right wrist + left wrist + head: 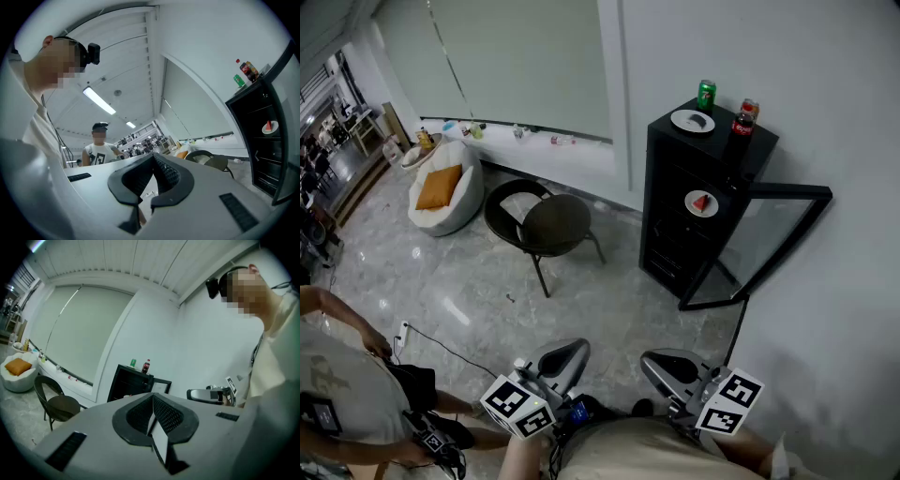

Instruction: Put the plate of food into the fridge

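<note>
Both grippers are close by, well apart from the fridge. Of the two, the left gripper is shut tight with nothing in it, and the right gripper is shut tight and empty too. One plate with a red slice sits on a shelf inside the fridge. Another plate, with something dark on it, sits on top of the fridge, next to a green can and a cola bottle. I cannot tell which plate the task means. If the top plate must go in, I think a gripper could bump the can or bottle and knock them off the fridge. The plate could tip and the food slide off. The glass door of the fridge stands open and could get hit.
</note>
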Tool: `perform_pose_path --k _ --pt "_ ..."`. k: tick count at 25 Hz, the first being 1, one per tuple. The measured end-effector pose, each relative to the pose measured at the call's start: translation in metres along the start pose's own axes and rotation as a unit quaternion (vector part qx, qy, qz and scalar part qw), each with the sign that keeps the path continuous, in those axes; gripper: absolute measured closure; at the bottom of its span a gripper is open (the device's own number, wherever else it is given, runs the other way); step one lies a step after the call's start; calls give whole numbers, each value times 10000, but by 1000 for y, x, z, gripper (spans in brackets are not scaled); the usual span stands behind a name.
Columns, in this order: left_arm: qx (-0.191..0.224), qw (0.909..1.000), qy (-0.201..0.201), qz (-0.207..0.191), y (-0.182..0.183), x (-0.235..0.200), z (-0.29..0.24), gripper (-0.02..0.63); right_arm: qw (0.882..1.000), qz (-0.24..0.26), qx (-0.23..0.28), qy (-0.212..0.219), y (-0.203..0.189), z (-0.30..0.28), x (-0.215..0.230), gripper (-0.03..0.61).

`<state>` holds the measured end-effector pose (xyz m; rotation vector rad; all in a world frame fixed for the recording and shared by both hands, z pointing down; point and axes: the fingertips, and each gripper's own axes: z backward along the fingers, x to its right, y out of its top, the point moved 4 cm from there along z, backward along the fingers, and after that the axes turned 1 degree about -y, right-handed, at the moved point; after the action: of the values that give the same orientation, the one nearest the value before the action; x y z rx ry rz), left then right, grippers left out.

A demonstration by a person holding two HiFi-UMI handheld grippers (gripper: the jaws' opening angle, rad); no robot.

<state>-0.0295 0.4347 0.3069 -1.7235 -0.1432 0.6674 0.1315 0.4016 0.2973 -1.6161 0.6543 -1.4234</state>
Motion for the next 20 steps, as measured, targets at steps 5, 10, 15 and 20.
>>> perform_pose_path --k 5,10,15,20 --pt "-101 9999 -77 -101 4 -2 -11 603 10000 5 56 46 4 1 5 560" --pt "-63 9998 -184 -92 8 -23 -3 603 9999 59 -64 82 -3 -10 3 560" --pt "3 9995 -298 -61 11 -48 9 603 9999 7 0 162 -7 -35 -3 558" --pt "58 9991 -408 -40 15 -72 19 603 9999 102 -106 -27 -14 -70 -8 558"
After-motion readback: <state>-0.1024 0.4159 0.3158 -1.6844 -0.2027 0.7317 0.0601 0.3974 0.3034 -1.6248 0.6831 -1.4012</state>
